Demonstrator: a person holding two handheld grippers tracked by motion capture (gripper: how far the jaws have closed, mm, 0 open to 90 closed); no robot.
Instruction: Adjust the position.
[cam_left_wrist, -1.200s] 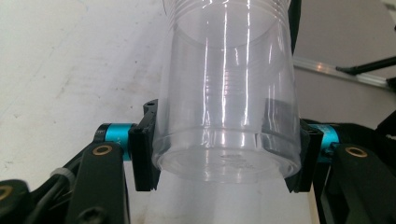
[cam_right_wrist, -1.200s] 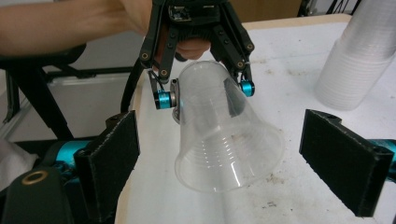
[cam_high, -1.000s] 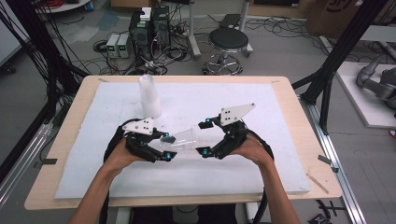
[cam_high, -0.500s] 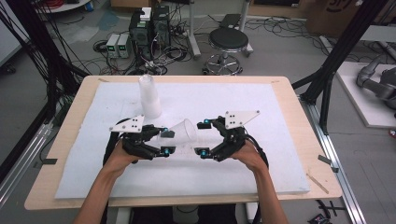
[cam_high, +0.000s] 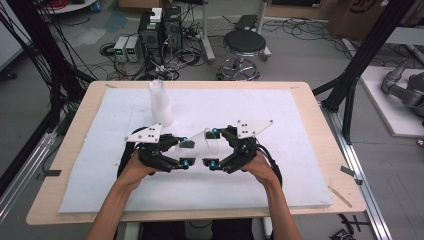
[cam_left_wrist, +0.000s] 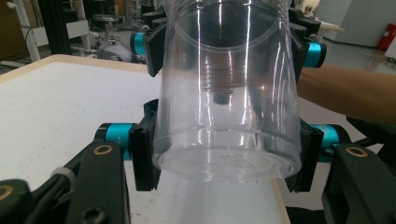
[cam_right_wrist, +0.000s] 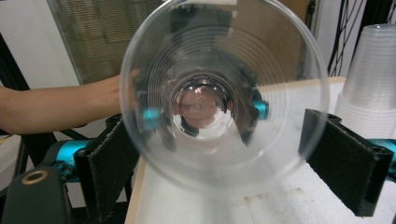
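Note:
A clear plastic cup lies level in the air between both grippers, just above the white foam mat. My left gripper is shut on its base end; in the left gripper view the pads press the cup just above its bottom. My right gripper faces it from the right. Its jaws stand on either side of the cup's mouth end, with the pads against the rim of the cup. In the left gripper view the right gripper clasps the far end.
A stack of clear cups stands upright on the mat behind my left gripper, and shows as the stack at the right of the right gripper view. The mat covers most of the wooden table. A stool and electronics stand beyond the table.
Both hands have lifted the cup slightly and drawn closer together. The right gripper has rolled, so its grey plate lies flatter. The cup stays between the two grippers.

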